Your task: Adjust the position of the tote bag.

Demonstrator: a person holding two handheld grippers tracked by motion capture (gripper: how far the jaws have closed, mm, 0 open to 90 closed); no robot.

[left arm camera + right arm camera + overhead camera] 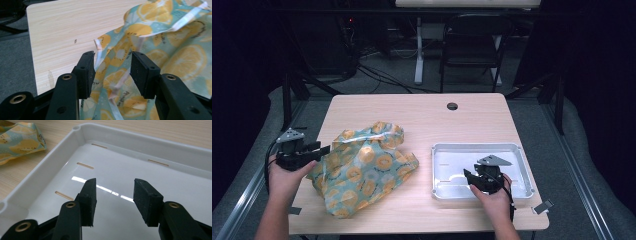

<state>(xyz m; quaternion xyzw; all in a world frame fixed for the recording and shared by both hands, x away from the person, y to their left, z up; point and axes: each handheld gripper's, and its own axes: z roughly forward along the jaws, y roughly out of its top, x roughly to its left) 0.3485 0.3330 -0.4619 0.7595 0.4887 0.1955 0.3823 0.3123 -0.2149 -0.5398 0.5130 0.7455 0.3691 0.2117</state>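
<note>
Left gripper [323, 149] sits at the table's [422, 117] nine o'clock edge in the high view, and from where I steer, its jaws point toward three o'clock at the crumpled orange-print bag [364, 167]. That bag lies on the left half of the table, its long axis running from about one o'clock down to seven. My right gripper [468, 175] hangs over the white tray [439, 172], well apart from the bag, so the left one is clearly nearer.

Left gripper view: the jaws stand wide open with a fold of the bag [175, 50] and its pale edge strip rising between them at twelve o'clock; the pads [87, 75] aren't pressing on it, so I hold nothing yet.

Right gripper view: jaws wide apart and empty above the bare tray floor [140, 175]; the bag's corner [21, 141] lies at ten o'clock.
</note>
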